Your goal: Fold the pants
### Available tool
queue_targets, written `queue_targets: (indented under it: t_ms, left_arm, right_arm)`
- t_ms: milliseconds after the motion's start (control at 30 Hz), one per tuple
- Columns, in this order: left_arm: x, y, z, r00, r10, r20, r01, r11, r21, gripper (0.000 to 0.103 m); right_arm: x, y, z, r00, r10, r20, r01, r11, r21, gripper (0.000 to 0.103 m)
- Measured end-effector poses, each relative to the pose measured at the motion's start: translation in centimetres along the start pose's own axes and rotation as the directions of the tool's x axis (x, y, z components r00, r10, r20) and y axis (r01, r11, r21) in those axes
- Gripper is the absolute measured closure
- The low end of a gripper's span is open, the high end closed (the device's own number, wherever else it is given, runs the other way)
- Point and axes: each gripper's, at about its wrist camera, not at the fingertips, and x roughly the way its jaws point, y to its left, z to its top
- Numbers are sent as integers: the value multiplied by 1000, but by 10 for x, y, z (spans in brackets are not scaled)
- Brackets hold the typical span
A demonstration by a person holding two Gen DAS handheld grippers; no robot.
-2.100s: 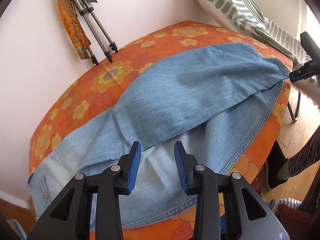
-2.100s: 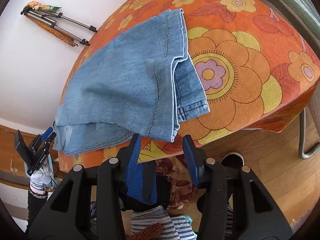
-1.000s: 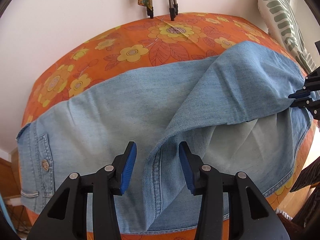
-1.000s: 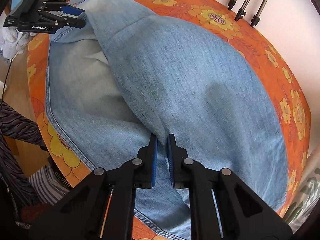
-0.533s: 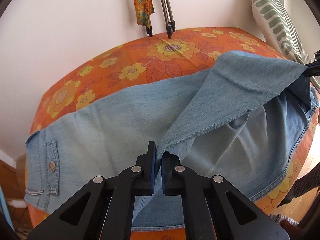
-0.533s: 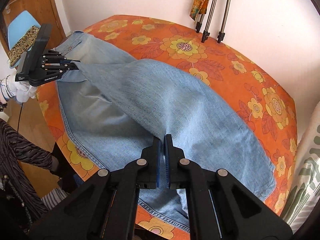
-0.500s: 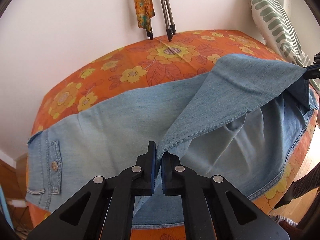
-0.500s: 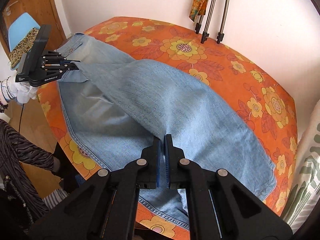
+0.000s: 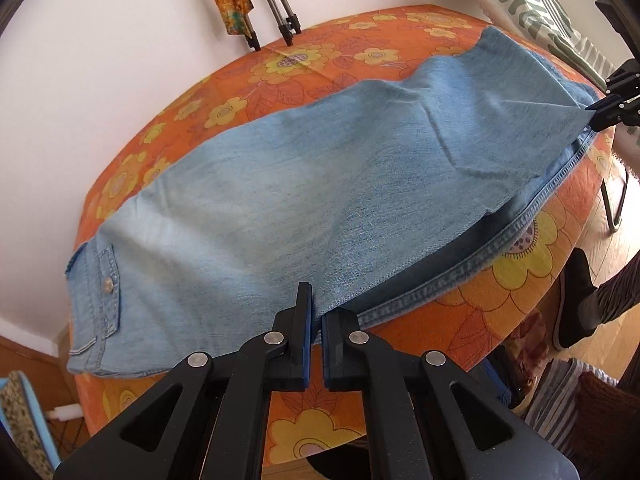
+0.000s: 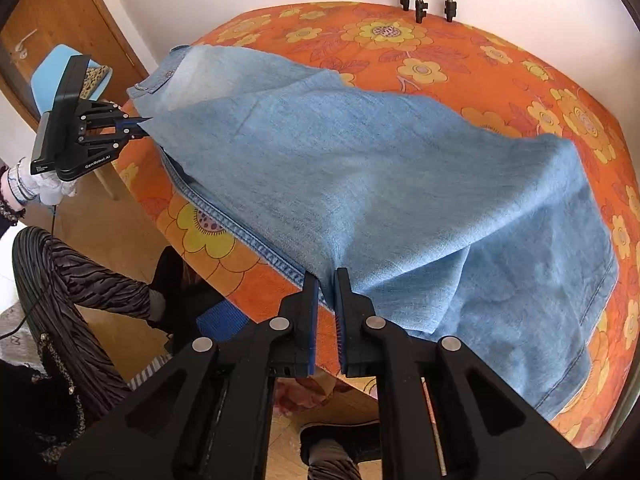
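While the pants [image 9: 304, 184] lie lengthwise across the table under its orange flowered cloth [image 9: 304, 56], waistband and back pocket at one end, one leg is being drawn over the other toward the near edge. The upper leg's free edge is raised off the lower layer, whose stitched side seam runs along the table rim.

The left gripper [image 9: 314, 320] is clenched on that raised edge near the seat end. The right gripper [image 10: 326, 292] pinches the same edge farther toward the hem; its jaws have just been opening slightly, with denim between them and the pads apparently still in contact.

Step in hand, as judged: the lengthwise fold, leg onto leg, near completion.

Next move calls for:
- Lowering both grippers together so the held edge meets the lower seam.
- Keeping the cloth taut between the grippers to avoid a slack ridge.
- Releasing only once the layers rest flat, then folding across the length.

A tripod [image 9: 276, 4] stands at the far wall, clear of the work.
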Motion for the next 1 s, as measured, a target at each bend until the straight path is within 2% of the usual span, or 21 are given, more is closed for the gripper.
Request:
queue_targets:
  t_ms: [67, 133, 200, 300, 400, 500, 567, 633, 800, 1000]
  left_arm:
    - [-4, -7, -1, 1000, 11, -4, -11, 1000, 23, 95]
    - [-10, -10, -2, 1000, 15, -9, -15, 999, 48, 88]
    - [-16, -11, -5, 1000, 25, -11, -24, 998, 57, 78]
    - [-26, -5, -4, 1000, 11, 0, -11, 999, 31, 78]
    - [-37, -9, 5, 999, 7, 32, -8, 999, 32, 78]
    - [-45, -25, 24, 997, -30, 74, 26, 998, 57, 78]
    - [-46, -41, 40, 993, -63, 103, 54, 995, 86, 78]
    - [-44, -57, 58, 987, -99, 127, 85, 991, 106, 78]
    - [-34, -97, 110, 967, -202, 156, 182, 974, 137, 78]
    - [-27, -138, 180, 942, -269, 200, 233, 955, 183, 65]
  right_arm:
    - [-9, -9, -9, 998, 45, 37, -47, 997, 63, 85]
    - [-30, -28, -21, 988, 85, 129, -104, 983, 153, 59]
    - [-55, -55, -39, 968, 79, 238, -142, 954, 262, 51]
    - [-76, -99, -76, 947, 11, 320, -155, 891, 427, 51]
    - [-78, -142, -115, 953, -103, 285, -91, 800, 593, 51]
    - [-73, -176, -144, 965, -134, 226, -74, 688, 722, 53]
    - [-72, -186, -156, 967, -129, 220, -83, 655, 751, 54]
    - [-70, -188, -160, 967, -111, 229, -104, 648, 754, 56]
    - [-60, -181, -161, 973, -107, 206, -87, 655, 750, 56]
    - [-58, -182, -171, 974, -118, 191, -73, 641, 764, 57]
